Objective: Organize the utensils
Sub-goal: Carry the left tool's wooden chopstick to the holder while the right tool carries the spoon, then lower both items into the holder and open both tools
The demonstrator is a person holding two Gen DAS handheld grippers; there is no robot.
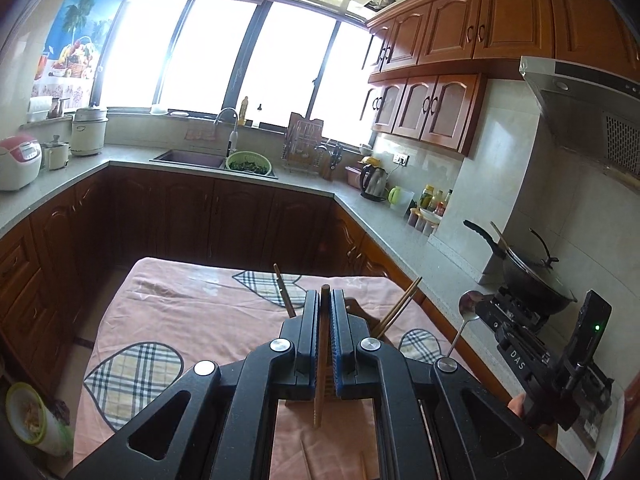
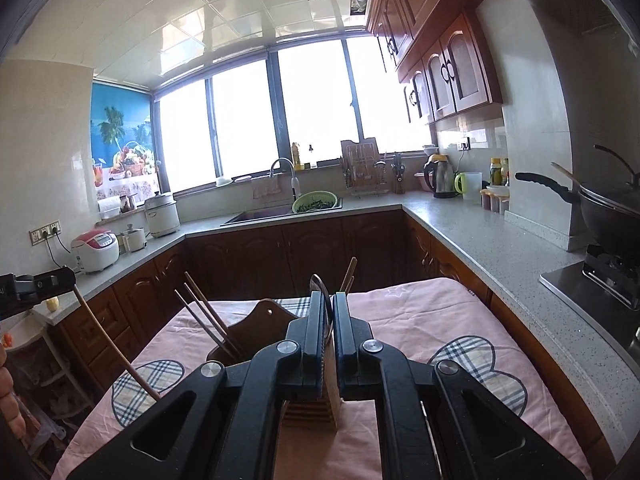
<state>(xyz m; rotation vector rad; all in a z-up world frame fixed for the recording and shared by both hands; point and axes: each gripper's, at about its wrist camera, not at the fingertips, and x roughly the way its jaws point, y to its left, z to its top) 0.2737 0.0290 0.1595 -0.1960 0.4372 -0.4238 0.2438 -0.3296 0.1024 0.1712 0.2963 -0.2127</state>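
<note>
My left gripper (image 1: 325,300) is shut on a brown wooden chopstick (image 1: 321,360) that stands upright between its pads above the pink cloth (image 1: 180,320). My right gripper (image 2: 328,304) is shut on a metal spoon (image 2: 326,308); in the left wrist view the spoon's bowl (image 1: 470,305) points up beside the right gripper's body (image 1: 520,344). A wooden utensil holder (image 2: 256,332) stands on the table behind the grippers, with chopsticks (image 2: 208,320) leaning in it; these also show in the left wrist view (image 1: 398,308).
The table with the pink cloth (image 2: 420,320) stands between kitchen counters. A wok (image 2: 608,216) sits on the stove at right. A rice cooker (image 2: 96,250) stands on the left counter. Loose chopsticks (image 1: 306,460) lie on the cloth under my left gripper.
</note>
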